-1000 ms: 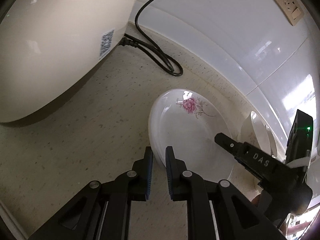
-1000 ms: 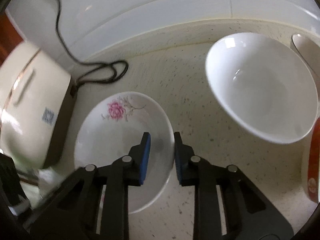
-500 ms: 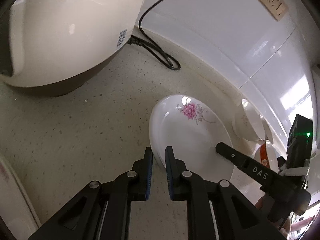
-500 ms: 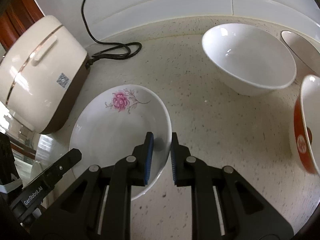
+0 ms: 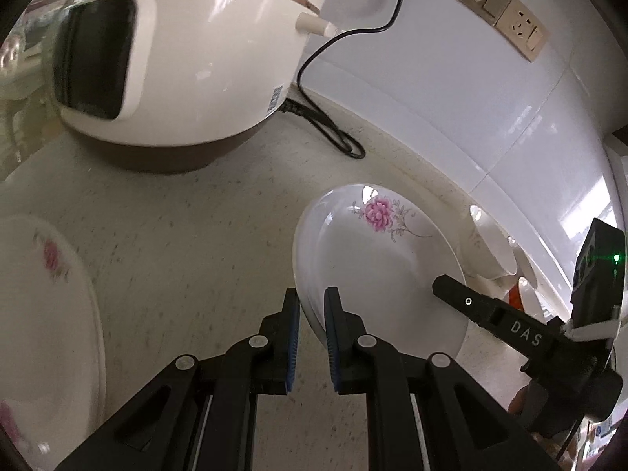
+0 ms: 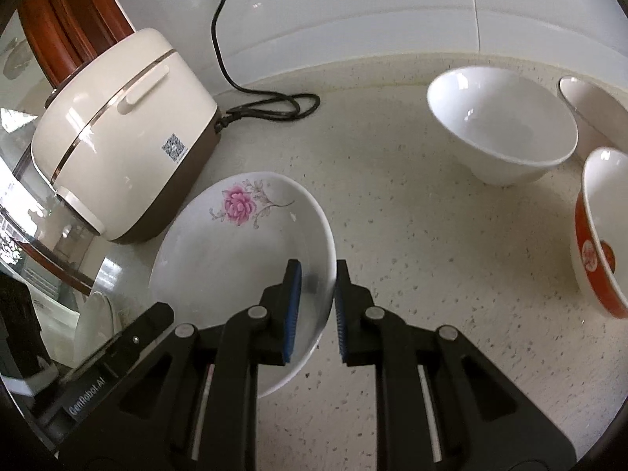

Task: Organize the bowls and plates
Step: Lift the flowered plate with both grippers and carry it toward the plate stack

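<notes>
A white plate with a pink flower (image 5: 376,259) is held up off the speckled counter. My left gripper (image 5: 312,306) is shut on its near-left rim. My right gripper (image 6: 316,278) is shut on its opposite rim; the plate also shows in the right wrist view (image 6: 243,251). A second flowered plate (image 5: 43,314) lies at the left edge of the left wrist view. A white bowl (image 6: 502,121) stands at the back right, a red-and-white bowl (image 6: 600,235) at the right edge, another white bowl (image 6: 592,106) behind it.
A cream rice cooker (image 5: 188,59) stands at the back left, its black cord (image 5: 333,133) coiled on the counter (image 6: 431,255) by the tiled wall. Wall sockets (image 5: 498,15) are above. A glass edge (image 6: 39,204) lies at the left.
Both grippers have risen with the plate between them and pulled back from the wall; the rice cooker, the second plate and the bowls have come further into view.
</notes>
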The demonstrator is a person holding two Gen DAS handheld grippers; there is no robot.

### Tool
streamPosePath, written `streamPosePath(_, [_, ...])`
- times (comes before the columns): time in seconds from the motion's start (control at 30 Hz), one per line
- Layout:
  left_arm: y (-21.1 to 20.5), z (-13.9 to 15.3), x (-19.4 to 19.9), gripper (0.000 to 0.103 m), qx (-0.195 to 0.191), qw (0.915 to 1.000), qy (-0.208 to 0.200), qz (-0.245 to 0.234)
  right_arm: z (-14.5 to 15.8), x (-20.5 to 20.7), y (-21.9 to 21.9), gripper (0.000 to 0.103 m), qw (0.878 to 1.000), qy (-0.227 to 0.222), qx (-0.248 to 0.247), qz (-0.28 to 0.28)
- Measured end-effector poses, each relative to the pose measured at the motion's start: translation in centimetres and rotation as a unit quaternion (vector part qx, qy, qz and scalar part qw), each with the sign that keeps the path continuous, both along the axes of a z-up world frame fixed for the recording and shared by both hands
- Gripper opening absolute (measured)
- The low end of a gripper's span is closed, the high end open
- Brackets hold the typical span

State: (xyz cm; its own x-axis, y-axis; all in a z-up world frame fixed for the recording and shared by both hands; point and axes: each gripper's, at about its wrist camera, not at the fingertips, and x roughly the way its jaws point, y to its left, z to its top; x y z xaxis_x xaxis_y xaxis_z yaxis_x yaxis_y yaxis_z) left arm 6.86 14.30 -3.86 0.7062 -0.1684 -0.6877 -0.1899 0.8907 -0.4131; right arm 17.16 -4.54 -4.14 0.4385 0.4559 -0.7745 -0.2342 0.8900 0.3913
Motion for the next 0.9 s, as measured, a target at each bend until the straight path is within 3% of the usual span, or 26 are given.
streamPosePath(0.77, [-1.2, -1.1, -0.3, 0.015, 0.026, 0.9993, 0.004, 0.027, -0.7, 0.5, 1.1, 0.019, 0.999, 0.009, -0.046, 0.019])
streamPosePath(0.9, [-1.6, -1.2, -0.4, 0.019, 0.048, 0.9984, -0.001, 0.030, -0.6, 0.5, 1.2, 0.020, 0.998, 0.006, -0.052, 0.021])
